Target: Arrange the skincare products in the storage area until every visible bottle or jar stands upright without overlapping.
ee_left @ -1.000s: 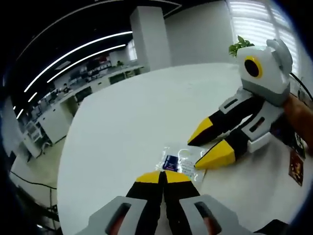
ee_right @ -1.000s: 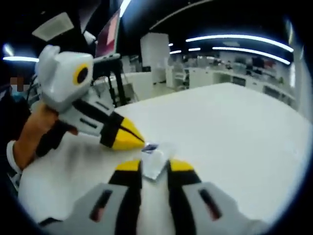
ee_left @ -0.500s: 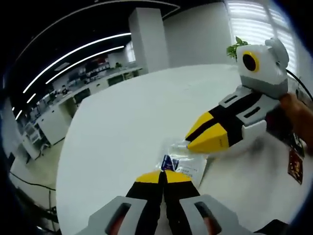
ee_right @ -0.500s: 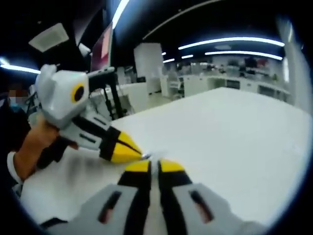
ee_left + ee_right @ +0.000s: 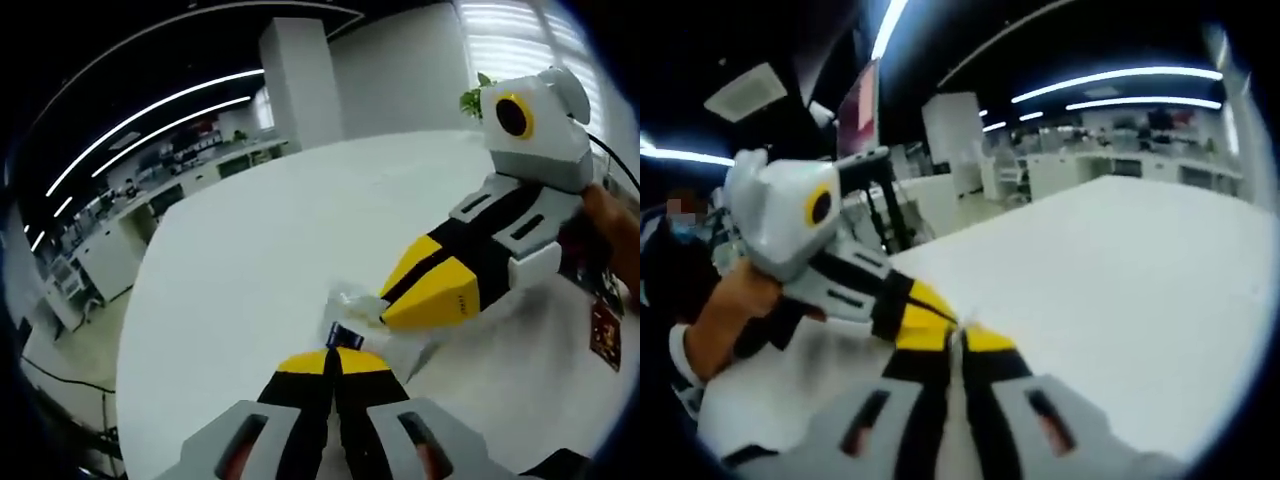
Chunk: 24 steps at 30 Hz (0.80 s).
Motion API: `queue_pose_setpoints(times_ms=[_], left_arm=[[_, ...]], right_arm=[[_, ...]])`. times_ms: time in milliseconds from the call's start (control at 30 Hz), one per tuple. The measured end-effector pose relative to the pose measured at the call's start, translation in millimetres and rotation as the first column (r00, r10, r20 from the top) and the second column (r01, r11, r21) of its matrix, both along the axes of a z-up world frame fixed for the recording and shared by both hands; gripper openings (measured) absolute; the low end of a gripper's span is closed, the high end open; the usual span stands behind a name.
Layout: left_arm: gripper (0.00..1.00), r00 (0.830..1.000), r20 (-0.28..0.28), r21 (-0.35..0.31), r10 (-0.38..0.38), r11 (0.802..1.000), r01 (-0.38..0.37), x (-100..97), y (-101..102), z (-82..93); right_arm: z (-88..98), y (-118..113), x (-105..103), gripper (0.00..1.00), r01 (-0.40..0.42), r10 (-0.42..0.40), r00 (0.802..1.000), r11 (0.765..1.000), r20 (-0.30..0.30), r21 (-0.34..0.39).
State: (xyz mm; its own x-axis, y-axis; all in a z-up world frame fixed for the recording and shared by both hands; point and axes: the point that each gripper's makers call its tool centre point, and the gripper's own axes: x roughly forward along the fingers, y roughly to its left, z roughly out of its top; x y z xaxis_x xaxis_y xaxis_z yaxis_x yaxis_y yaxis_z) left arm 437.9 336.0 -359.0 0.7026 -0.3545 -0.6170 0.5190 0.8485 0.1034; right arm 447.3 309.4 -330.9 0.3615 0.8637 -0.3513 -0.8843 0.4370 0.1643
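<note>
A small clear plastic sachet (image 5: 349,306) with a dark blue label lies crumpled on the white table (image 5: 250,240). My left gripper (image 5: 335,352) is shut, its yellow tips on the sachet's near edge. The right gripper (image 5: 384,318) comes in from the right, shut on the sachet's other side. In the right gripper view, my right gripper (image 5: 958,336) is shut, tip to tip with the left gripper (image 5: 943,318), and a sliver of the sachet (image 5: 971,322) shows between them.
A red-and-black card (image 5: 605,336) lies on the table at the right, and a green plant (image 5: 477,93) stands behind. The table's curved edge (image 5: 128,340) falls away on the left. A hand (image 5: 735,310) holds the left gripper, with a monitor stand (image 5: 880,190) behind it.
The right gripper closed on the sachet and moved in against the left gripper's tips. The sachet went from lying flat to bunched up between the two grippers.
</note>
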Motion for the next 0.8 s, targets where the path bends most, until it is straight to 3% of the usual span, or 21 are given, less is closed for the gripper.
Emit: queue_pose_setpoints(times_ms=[100, 300, 333, 400, 467, 600, 700, 800], left_arm=[[0.00, 1.000, -0.001, -0.007, 0.007, 1.000, -0.007, 4.2, 5, 0.1], [0.00, 1.000, -0.007, -0.014, -0.002, 1.000, 0.002, 1.4, 3, 0.3], [0.00, 1.000, -0.008, -0.006, -0.013, 1.000, 0.013, -0.4, 2, 0.4], [0.00, 0.997, 0.024, 0.073, -0.072, 0.995, 0.070, -2.9, 1, 2.8], [0.00, 0.995, 0.041, 0.092, -0.091, 0.992, 0.087, -5.3, -1, 4.6], [0.04, 0.989, 0.073, 0.063, -0.130, 0.990, 0.126, -5.9, -3, 11.8], [0.12, 0.977, 0.135, 0.155, -0.167, 0.977, 0.145, -4.0, 2, 18.0], [0.16, 0.965, 0.144, 0.227, -0.221, 0.956, 0.185, -6.8, 2, 18.7]], right_arm=[[-3.8, 0, -7, 0.05, -0.012, 0.012, 1.000, 1.000, -0.010, -0.015], [-6.1, 2, -3, 0.00, 0.002, -0.001, 1.000, 0.999, 0.028, -0.040], [-6.1, 2, -3, 0.00, 0.002, -0.001, 1.000, 0.999, 0.027, -0.041], [-5.2, 0, -4, 0.00, 0.003, -0.001, 1.000, 0.999, 0.030, -0.045], [1.1, -2, -3, 0.00, 0.012, -0.009, 0.998, 0.999, 0.062, -0.047], [12.2, -6, -4, 0.00, 0.007, 0.004, 0.992, 0.996, 0.129, -0.087], [14.1, -6, -4, 0.00, -0.002, 0.027, 0.982, 0.991, 0.185, -0.135], [12.6, -9, -5, 0.00, -0.004, 0.037, 0.978, 0.988, 0.207, -0.157]])
